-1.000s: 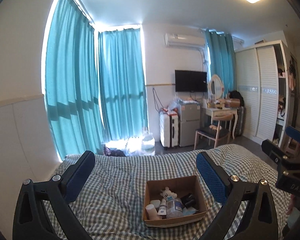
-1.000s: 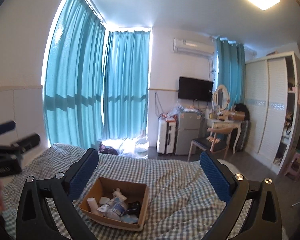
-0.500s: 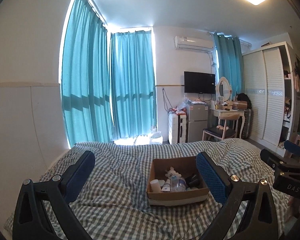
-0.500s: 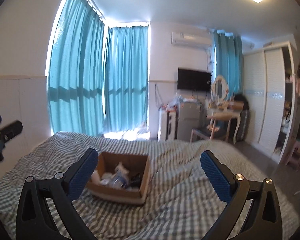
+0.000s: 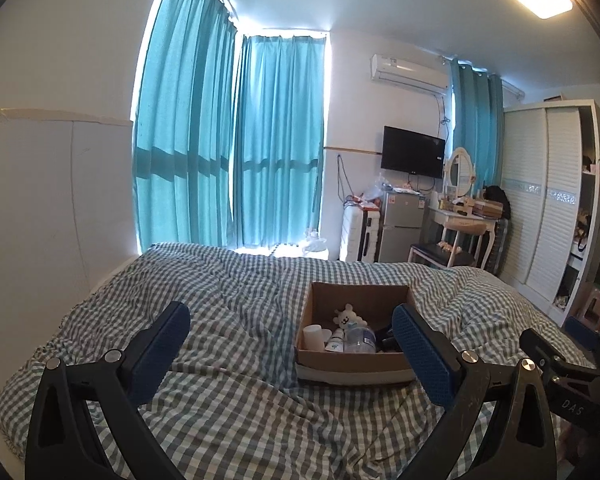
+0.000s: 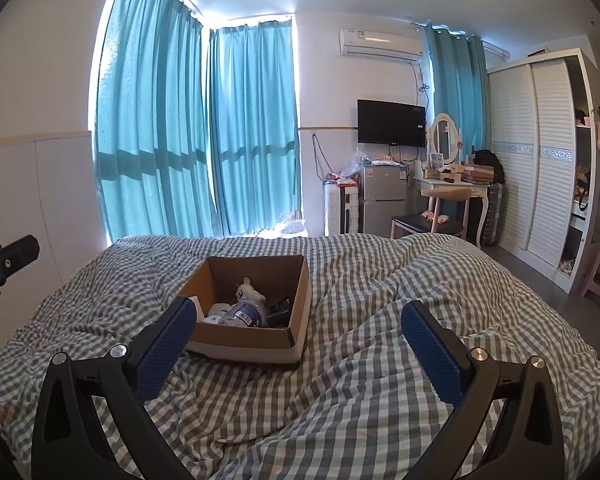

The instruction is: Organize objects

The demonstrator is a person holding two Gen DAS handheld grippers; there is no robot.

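Left wrist view: my left claw (image 5: 291,334), jaws spread wide, nothing between them, held above the checked bedcover (image 5: 236,304). Cardboard box (image 5: 356,360) on the cover, just behind my right-hand pad; inside it a white plush toy (image 5: 346,316), a clear bottle (image 5: 360,336), small white containers.

Right wrist view: my right claw (image 6: 300,330), likewise wide apart, empty. Box (image 6: 256,340) ahead-left, by the left pad.

Teal curtains (image 5: 228,140) cover the corner windows, backlit by daylight. A wall-mounted television (image 6: 391,123) hangs below the air conditioner (image 6: 381,42). A white louvered wardrobe (image 6: 536,152) occupies the right wall beside the vanity table (image 5: 462,216).
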